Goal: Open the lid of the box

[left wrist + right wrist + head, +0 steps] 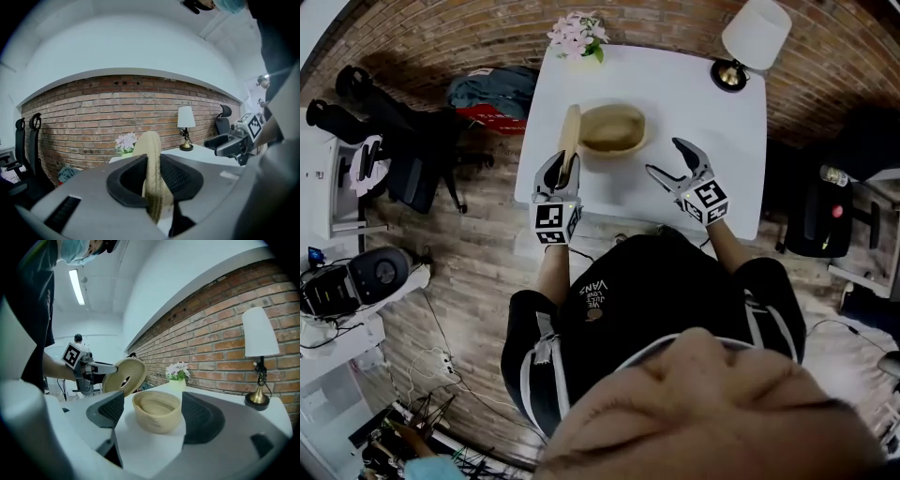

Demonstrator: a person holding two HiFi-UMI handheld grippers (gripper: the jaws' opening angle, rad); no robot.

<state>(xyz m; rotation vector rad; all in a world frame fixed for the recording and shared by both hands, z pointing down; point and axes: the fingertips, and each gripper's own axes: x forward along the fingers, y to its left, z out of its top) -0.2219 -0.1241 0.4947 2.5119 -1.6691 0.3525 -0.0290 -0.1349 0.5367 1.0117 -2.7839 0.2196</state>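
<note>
A beige woven box (612,128) stands open on the white table (694,103); in the right gripper view the box (157,409) shows an empty inside. Its round lid (570,137) is lifted off, held on edge just left of the box. My left gripper (559,176) is shut on the lid's rim; in the left gripper view the lid (151,159) stands edge-on between the left gripper's (154,180) pads. My right gripper (673,169) hangs open to the right of the box, holding nothing. The right gripper view also shows the lid (124,375) held up.
A lamp (752,39) stands at the table's far right corner and a pot of pink flowers (578,36) at the far left corner. Black office chairs (384,141) stand on the wooden floor to the left. A brick wall runs behind the table.
</note>
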